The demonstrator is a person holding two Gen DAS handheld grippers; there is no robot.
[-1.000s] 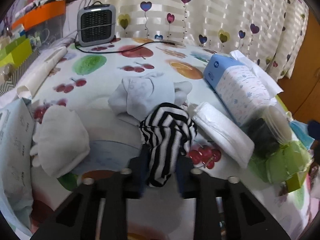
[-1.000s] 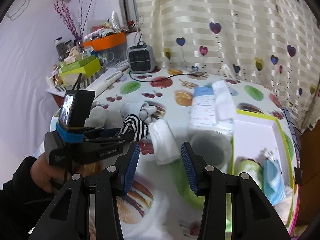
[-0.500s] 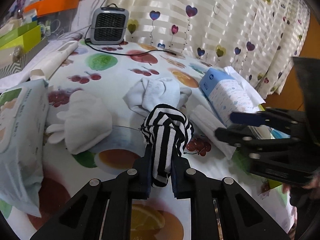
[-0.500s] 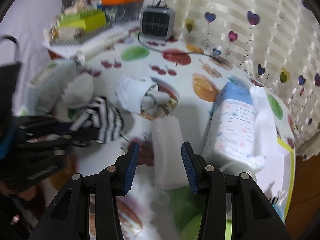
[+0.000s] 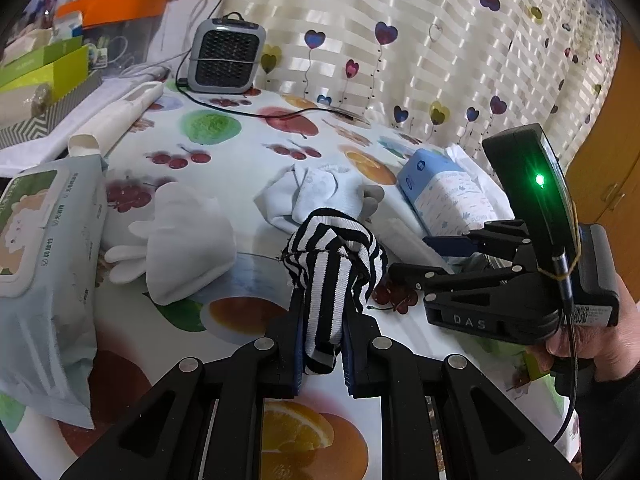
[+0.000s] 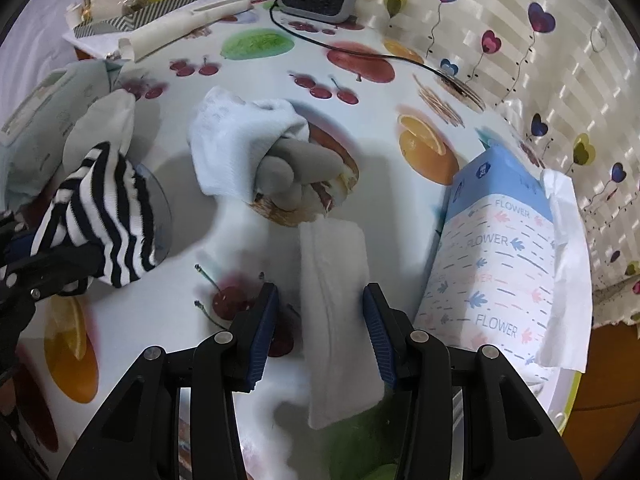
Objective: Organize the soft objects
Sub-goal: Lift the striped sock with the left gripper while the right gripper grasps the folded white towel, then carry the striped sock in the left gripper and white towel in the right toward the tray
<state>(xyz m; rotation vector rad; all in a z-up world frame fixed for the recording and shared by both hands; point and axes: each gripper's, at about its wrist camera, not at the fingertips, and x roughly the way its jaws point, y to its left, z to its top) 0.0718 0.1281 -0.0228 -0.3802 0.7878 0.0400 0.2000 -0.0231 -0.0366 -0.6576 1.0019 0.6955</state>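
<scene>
Since the earlier frame the right hand-held gripper has swung down over the folded white pad, jaws apart astride it. The left hand-held gripper clenches the striped sock, off the table at nine o'clock. Closing too shallow could pinch only the pad's top layer.
</scene>
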